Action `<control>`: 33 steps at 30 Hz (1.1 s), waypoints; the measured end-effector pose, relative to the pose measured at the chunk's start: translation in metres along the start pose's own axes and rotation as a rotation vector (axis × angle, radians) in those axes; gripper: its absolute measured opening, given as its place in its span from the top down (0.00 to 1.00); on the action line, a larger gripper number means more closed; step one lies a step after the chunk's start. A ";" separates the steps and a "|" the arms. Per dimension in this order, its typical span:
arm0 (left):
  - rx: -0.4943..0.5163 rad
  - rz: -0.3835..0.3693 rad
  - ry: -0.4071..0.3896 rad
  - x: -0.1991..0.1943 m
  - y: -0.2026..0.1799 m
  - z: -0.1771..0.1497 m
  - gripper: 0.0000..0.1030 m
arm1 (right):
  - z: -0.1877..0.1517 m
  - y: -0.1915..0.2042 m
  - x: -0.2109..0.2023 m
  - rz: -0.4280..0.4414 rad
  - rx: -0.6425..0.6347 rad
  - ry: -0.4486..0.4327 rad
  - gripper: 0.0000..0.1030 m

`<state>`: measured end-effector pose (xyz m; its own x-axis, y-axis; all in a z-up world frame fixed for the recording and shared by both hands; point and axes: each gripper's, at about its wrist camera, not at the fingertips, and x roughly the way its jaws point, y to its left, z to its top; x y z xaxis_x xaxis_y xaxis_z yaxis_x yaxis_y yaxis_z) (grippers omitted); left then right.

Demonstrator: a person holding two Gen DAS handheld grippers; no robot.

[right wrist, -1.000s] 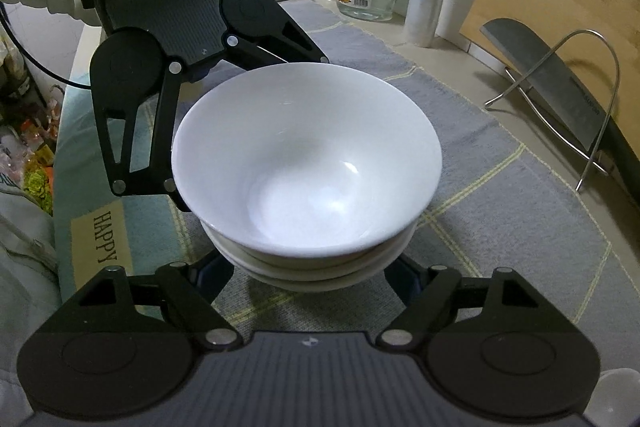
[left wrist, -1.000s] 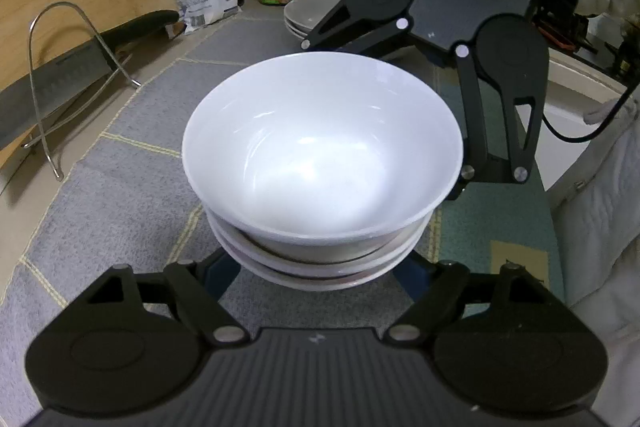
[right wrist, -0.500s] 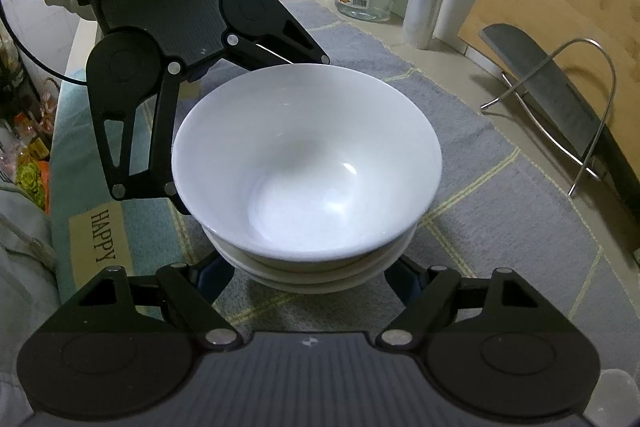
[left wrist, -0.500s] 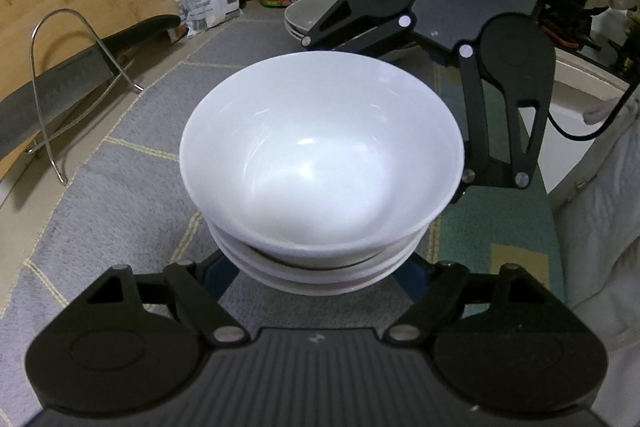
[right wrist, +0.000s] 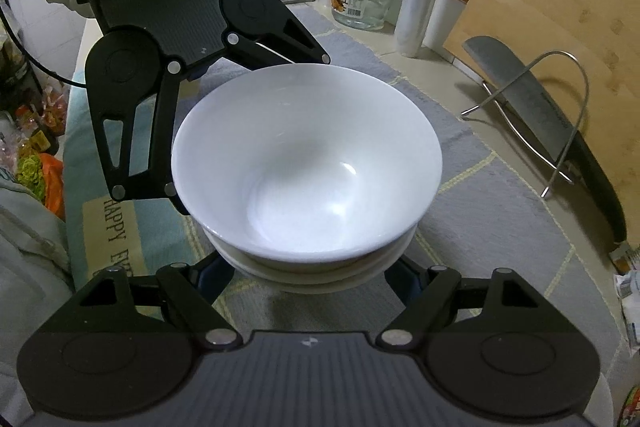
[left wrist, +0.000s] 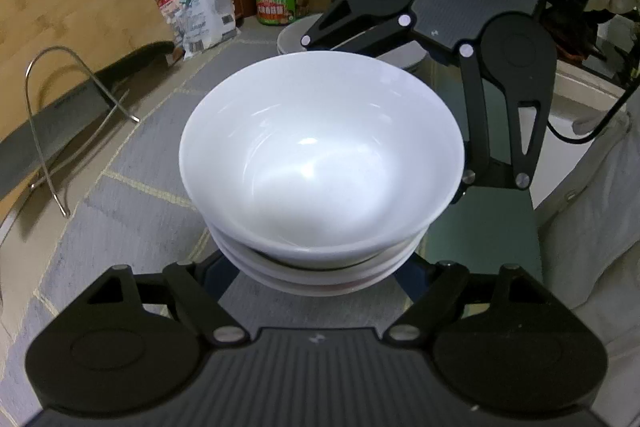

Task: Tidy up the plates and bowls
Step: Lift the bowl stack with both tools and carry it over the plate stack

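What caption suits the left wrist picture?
Two handheld grippers cradle a stack of white bowls above a grey mat.

Countertop (right wrist: 436,67) — grey mat (left wrist: 132,163) (yellow-lined), wire rack (right wrist: 560,131), perhaps plates (left wrist: 292,35) behind.

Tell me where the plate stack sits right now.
In the left wrist view, the plate stack sits far behind the bowls, right of the green-lidded tub.
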<state>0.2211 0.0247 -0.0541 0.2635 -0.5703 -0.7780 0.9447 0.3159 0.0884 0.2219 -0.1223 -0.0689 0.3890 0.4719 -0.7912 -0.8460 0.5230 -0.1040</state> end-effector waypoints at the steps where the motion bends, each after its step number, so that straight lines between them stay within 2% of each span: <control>1: 0.000 0.004 0.000 0.000 -0.002 0.003 0.20 | -0.001 -0.002 -0.002 0.001 -0.001 -0.001 0.17; 19: 0.018 0.045 -0.024 0.026 -0.035 0.063 0.20 | -0.042 -0.038 -0.059 -0.005 -0.023 -0.004 0.17; 33: 0.090 0.028 -0.067 0.067 -0.039 0.105 0.20 | -0.075 -0.068 -0.090 -0.098 0.011 0.023 0.17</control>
<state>0.2222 -0.1053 -0.0440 0.2994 -0.6130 -0.7312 0.9498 0.2648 0.1669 0.2170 -0.2528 -0.0358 0.4609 0.4022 -0.7911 -0.8003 0.5736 -0.1746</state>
